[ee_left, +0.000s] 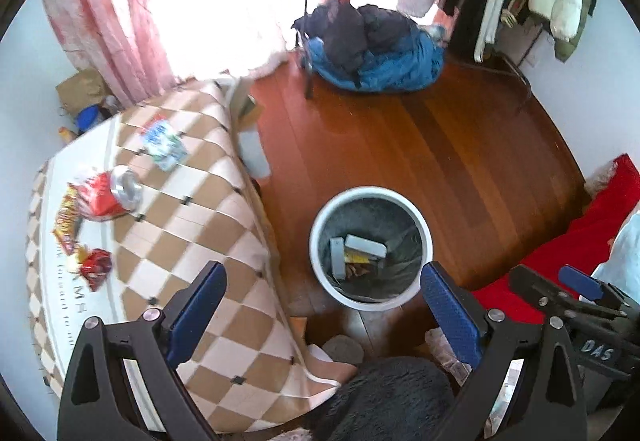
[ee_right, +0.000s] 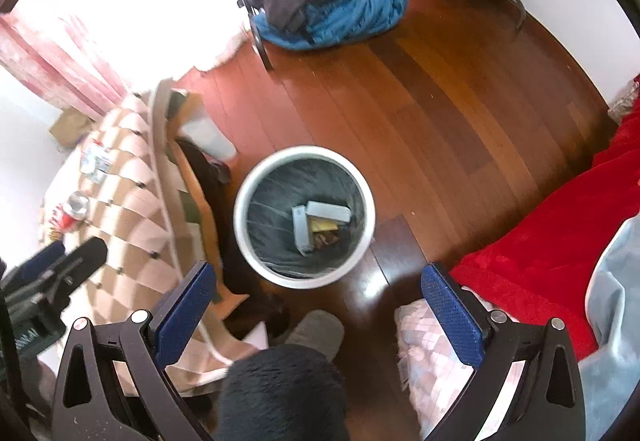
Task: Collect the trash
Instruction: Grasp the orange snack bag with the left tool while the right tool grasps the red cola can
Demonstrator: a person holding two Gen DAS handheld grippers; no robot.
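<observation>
A white round trash bin [ee_left: 320,217] with a dark liner stands on the wooden floor and holds several boxes and wrappers [ee_left: 356,253]; it also shows in the right wrist view [ee_right: 248,241]. On the checkered tablecloth [ee_left: 192,225] lie a crushed red can [ee_left: 116,195], a blue-white wrapper [ee_left: 162,139], a yellow-red snack wrapper [ee_left: 66,221] and a small red wrapper [ee_left: 94,267]. My left gripper [ee_left: 322,305] is open and empty, above the bin's near rim. My right gripper [ee_right: 318,305] is open and empty, just short of the bin. The can [ee_right: 74,211] shows far left there.
A red blanket [ee_right: 560,237] covers a bed on the right. A blue and dark clothes pile [ee_left: 376,53] lies on the floor by a clothes rack. A paper bag and bottles [ee_left: 82,97] stand behind the table. Pink curtains [ee_left: 108,13] hang at the back left.
</observation>
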